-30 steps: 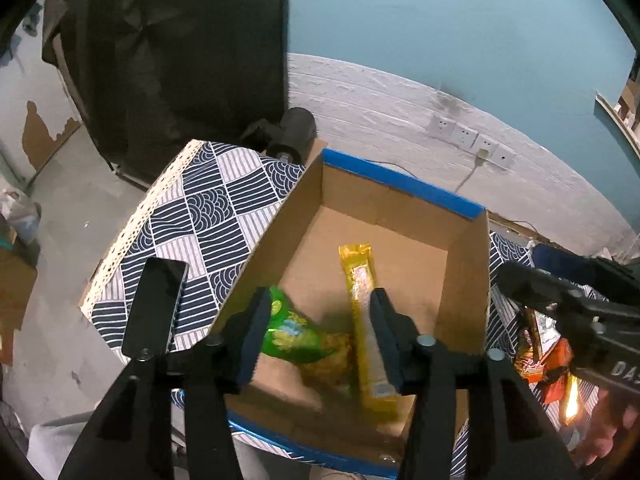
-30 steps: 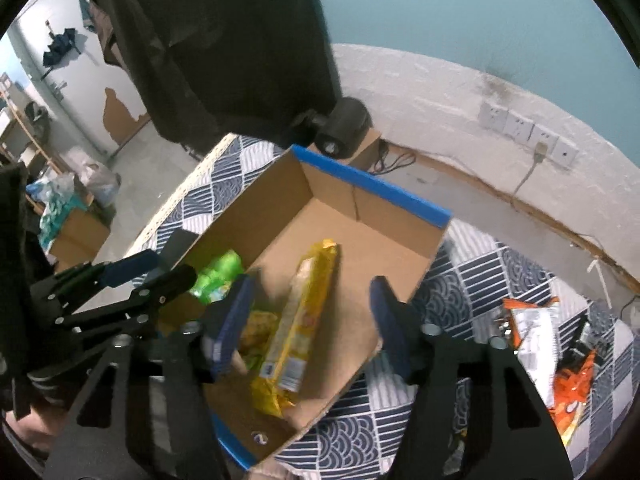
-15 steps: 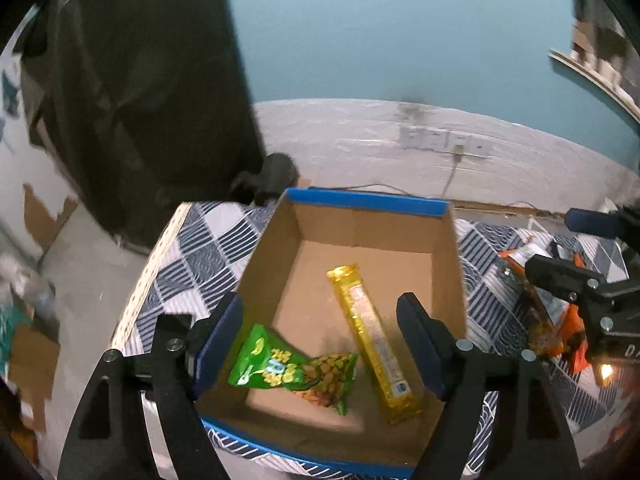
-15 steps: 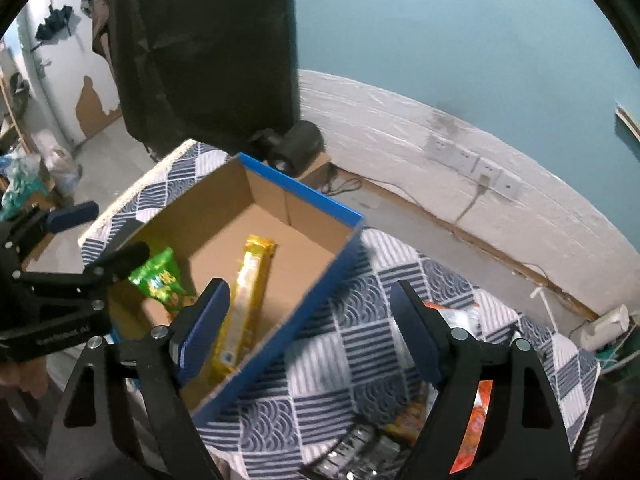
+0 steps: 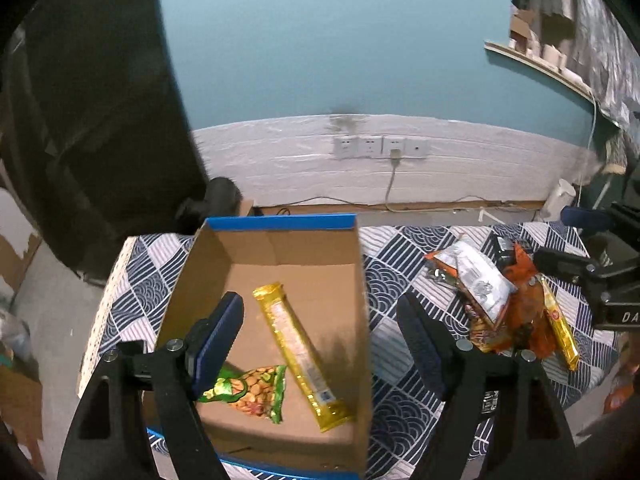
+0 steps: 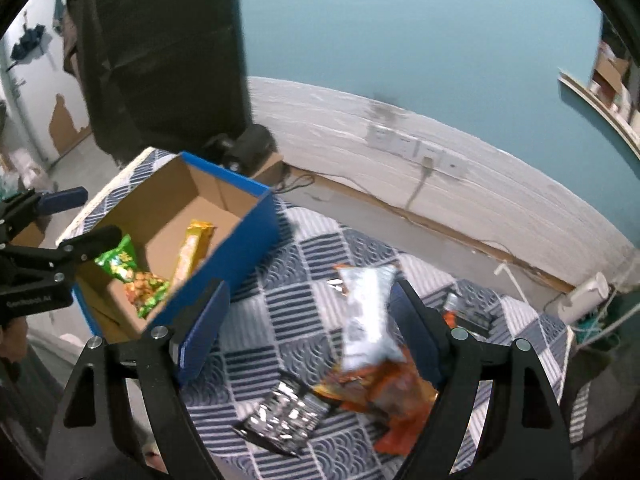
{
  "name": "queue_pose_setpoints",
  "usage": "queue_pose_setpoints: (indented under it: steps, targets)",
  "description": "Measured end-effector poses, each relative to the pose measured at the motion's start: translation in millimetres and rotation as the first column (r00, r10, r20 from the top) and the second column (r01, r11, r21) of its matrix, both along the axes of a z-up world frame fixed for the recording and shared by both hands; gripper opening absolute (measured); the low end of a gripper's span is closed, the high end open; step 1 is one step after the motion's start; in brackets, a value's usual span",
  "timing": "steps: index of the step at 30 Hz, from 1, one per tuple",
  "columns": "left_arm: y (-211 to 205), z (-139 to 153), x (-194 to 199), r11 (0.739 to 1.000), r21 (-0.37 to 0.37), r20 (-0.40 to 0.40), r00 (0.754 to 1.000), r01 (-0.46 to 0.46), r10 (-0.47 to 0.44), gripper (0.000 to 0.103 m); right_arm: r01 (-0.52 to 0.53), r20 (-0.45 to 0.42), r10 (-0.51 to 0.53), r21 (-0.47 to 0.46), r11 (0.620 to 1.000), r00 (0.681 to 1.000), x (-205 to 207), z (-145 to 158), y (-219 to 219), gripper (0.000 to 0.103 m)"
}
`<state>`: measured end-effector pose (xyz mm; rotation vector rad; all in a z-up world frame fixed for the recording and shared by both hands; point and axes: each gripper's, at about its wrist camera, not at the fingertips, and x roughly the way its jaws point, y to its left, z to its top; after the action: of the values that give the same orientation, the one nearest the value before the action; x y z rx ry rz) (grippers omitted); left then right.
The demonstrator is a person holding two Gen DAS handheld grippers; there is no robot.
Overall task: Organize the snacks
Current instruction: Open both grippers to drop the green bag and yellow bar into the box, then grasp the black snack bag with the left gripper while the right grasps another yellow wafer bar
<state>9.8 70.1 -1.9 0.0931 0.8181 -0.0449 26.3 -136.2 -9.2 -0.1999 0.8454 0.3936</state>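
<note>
Silver foil snack packet (image 6: 370, 312) lies atop orange packets, between the wide-open, empty right gripper's (image 6: 310, 334) fingers; left gripper (image 5: 320, 334), likewise spread and empty, hovers over the cardboard box (image 5: 276, 256).

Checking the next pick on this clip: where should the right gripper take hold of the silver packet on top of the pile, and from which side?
Probably across the middle of the silver packet, from above. It lies long and narrow on top of the orange bags, and the open right gripper already straddles it, so closing across its short width should avoid the bags underneath.
</note>
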Motion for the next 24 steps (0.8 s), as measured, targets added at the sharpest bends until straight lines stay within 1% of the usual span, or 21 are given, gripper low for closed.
queue_pose_setpoints:
  steps: [5,9,15,18,24]
  targets:
    - [-25.3,-5.6,4.8,0.999,0.046,-0.025,1.000,0.013,-0.012,0.080,0.072,0.028,-0.071,-0.014,0.997,0.997,-7.1,2.4,-36.8,0.082]
    - [-42.4,-8.0,6.6,0.998,0.042,-0.041,0.998,0.042,-0.040,0.080,0.117,0.037,-0.116,-0.015,0.993,0.993,-11.6,2.3,-62.5,0.082]
    - [-71.6,-10.2,4.4,0.994,0.019,-0.062,0.993,0.104,-0.102,0.080,0.193,0.013,-0.192,-0.015,0.981,0.981,-12.8,-7.5,-103.7,0.082]
    - [-85.2,-14.4,3.2,0.992,0.024,-0.073,0.990,0.120,-0.118,0.080,0.226,-0.004,-0.226,-0.018,0.974,0.974,-12.5,-13.1,-121.3,0.082]
    - [-110.4,-31.0,4.8,0.986,0.033,-0.127,0.979,0.165,-0.159,0.080,0.262,-0.052,-0.261,-0.004,0.965,0.964,-11.9,-26.1,-150.9,0.082]
